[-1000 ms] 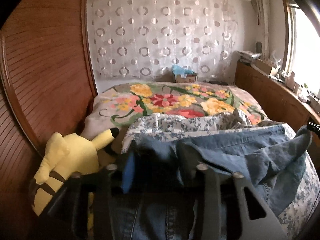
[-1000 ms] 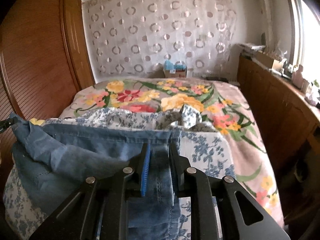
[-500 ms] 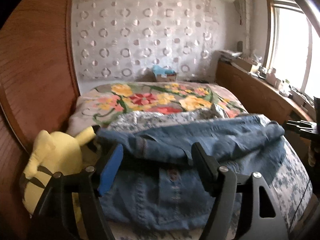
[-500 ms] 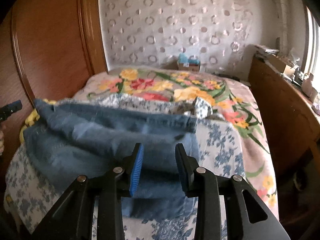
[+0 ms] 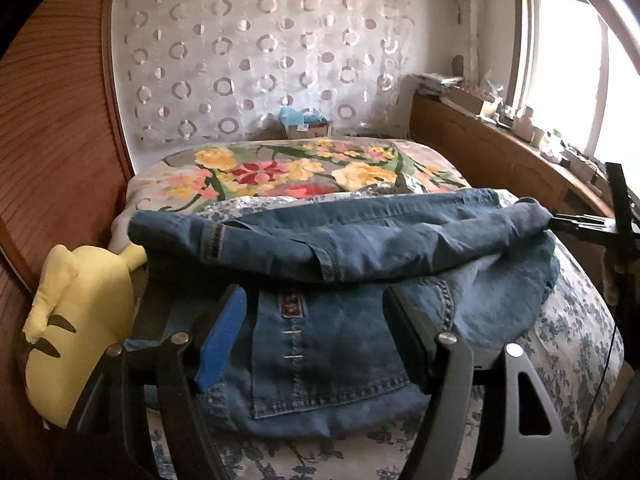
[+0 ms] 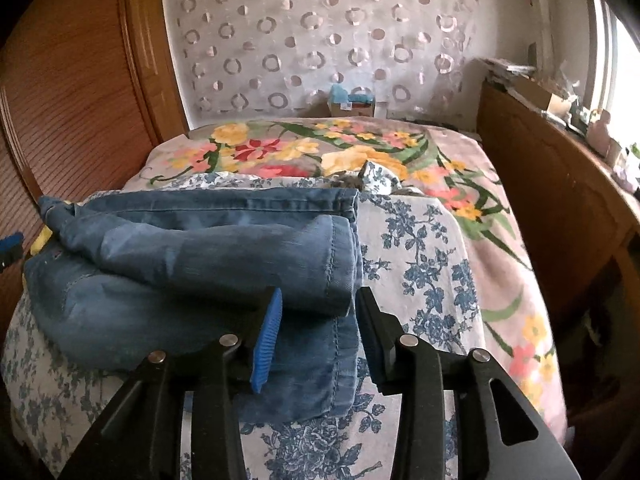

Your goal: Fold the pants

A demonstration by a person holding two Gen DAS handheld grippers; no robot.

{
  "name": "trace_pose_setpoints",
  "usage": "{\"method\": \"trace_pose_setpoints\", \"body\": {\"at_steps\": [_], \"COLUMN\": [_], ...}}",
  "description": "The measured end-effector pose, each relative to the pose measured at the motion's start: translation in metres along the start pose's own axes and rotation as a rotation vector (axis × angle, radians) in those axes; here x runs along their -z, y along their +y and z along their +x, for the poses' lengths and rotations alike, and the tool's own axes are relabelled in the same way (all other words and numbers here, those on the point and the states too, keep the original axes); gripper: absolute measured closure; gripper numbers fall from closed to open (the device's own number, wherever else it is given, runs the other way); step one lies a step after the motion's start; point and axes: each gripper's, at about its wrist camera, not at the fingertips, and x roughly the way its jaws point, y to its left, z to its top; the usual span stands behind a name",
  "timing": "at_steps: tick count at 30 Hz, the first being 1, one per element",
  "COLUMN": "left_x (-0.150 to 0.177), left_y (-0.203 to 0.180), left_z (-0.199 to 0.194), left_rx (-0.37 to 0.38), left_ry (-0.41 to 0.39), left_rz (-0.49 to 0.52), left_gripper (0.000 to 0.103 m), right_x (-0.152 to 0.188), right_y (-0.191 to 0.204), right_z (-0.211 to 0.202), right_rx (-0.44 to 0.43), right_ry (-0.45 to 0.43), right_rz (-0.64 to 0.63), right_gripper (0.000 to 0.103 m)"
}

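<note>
— Denim: the jeans (image 5: 340, 280) are being left folded across the blue-floral bedsheet (image 6: 420, 248), beside the Pikachu plush (image 5: 80, 320).

— And a second ago?

— They were being pinched; now the left gripper (image 5: 316, 332) and right gripper (image 6: 320, 328) are being held apart, empty. This fold is judged laid.

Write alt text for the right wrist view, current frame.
Blue denim pants lie folded over on a blue-and-white floral sheet on a bed, with the open right gripper just in front of their near edge, holding nothing. A bright flowered bedspread, wooden panelling and a circle-patterned curtain lie beyond.
</note>
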Motion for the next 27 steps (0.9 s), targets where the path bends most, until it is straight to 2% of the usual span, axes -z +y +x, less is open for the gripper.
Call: {"method": "trace_pose_setpoints", "body": {"at_steps": [8, 9, 10, 11, 15, 18, 22, 23, 27], "left_x": [0.004, 0.004, 0.003, 0.002, -0.005, -0.01, -0.015, -0.015, -0.018], "left_y": [0.0, 0.001, 0.003, 0.005, 0.018, 0.031, 0.046, 0.05, 0.06], "left_z": [0.008, 0.009, 0.01, 0.011, 0.016, 0.021, 0.028, 0.03, 0.038], "left_rx": [-0.017, -0.023, -0.026, -0.031, -0.06, -0.083, -0.114, -0.119, -0.133], "left_ry": [0.021, 0.023, 0.023, 0.024, 0.024, 0.027, 0.037, 0.04, 0.052], "left_rz": [0.004, 0.004, 0.002, 0.001, 0.002, 0.0, -0.003, -0.005, -0.011], "left_gripper": [0.031, 0.031, 0.031, 0.031, 0.031, 0.031, 0.031, 0.031, 0.031], "right_x": [-0.004, -0.007, -0.011, -0.015, -0.033, -0.049, -0.073, -0.079, -0.084], "right_y": [-0.002, -0.001, -0.001, -0.001, 0.0, -0.002, -0.013, -0.018, -0.028], "right_z": [0.011, 0.011, 0.011, 0.011, 0.012, 0.015, 0.028, 0.034, 0.056], "right_rx": [-0.049, -0.057, -0.07, -0.079, -0.068, -0.035, 0.068, 0.107, 0.151], "right_ry": [0.033, 0.031, 0.024, 0.014, -0.038, -0.081, -0.12, -0.121, -0.083], "right_rz": [-0.011, -0.021, -0.031, -0.042, -0.067, -0.073, -0.046, -0.032, -0.005], "right_gripper": [0.064, 0.067, 0.081, 0.086, 0.095, 0.098, 0.101, 0.101, 0.101]}}
